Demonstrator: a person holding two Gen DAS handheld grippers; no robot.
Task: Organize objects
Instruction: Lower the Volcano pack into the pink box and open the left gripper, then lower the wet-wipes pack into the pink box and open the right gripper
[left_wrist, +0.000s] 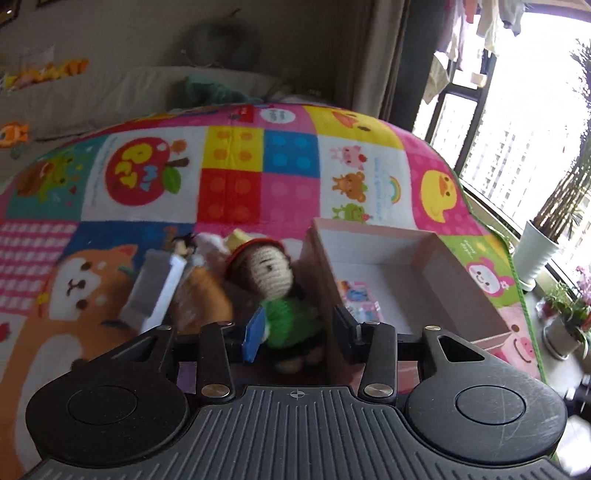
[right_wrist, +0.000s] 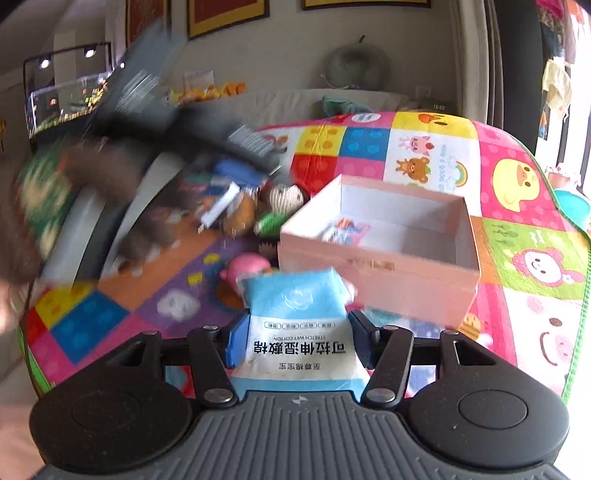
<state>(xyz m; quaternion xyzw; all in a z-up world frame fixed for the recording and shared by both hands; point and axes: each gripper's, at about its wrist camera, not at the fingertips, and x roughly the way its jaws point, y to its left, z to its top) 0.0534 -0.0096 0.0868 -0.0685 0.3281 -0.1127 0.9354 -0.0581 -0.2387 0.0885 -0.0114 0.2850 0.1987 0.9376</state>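
Note:
A pink open box (left_wrist: 458, 280) stands on the colourful play mat (left_wrist: 258, 166); a small picture card (left_wrist: 360, 299) lies inside it. My left gripper (left_wrist: 295, 332) is open, its fingers on either side of a crocheted doll (left_wrist: 273, 284) in a green top that leans against the box's left wall. My right gripper (right_wrist: 299, 343) is shut on a blue and white wet cotton pack (right_wrist: 299, 328), held just in front of the box (right_wrist: 376, 273). The left gripper shows blurred in the right wrist view (right_wrist: 221, 206).
Left of the doll lie an orange plush (left_wrist: 207, 299), a grey and white box (left_wrist: 155, 291) and a small figure (left_wrist: 184, 243). A pink toy (right_wrist: 247, 269) lies before the box. Potted plants (left_wrist: 539, 254) stand by the window on the right.

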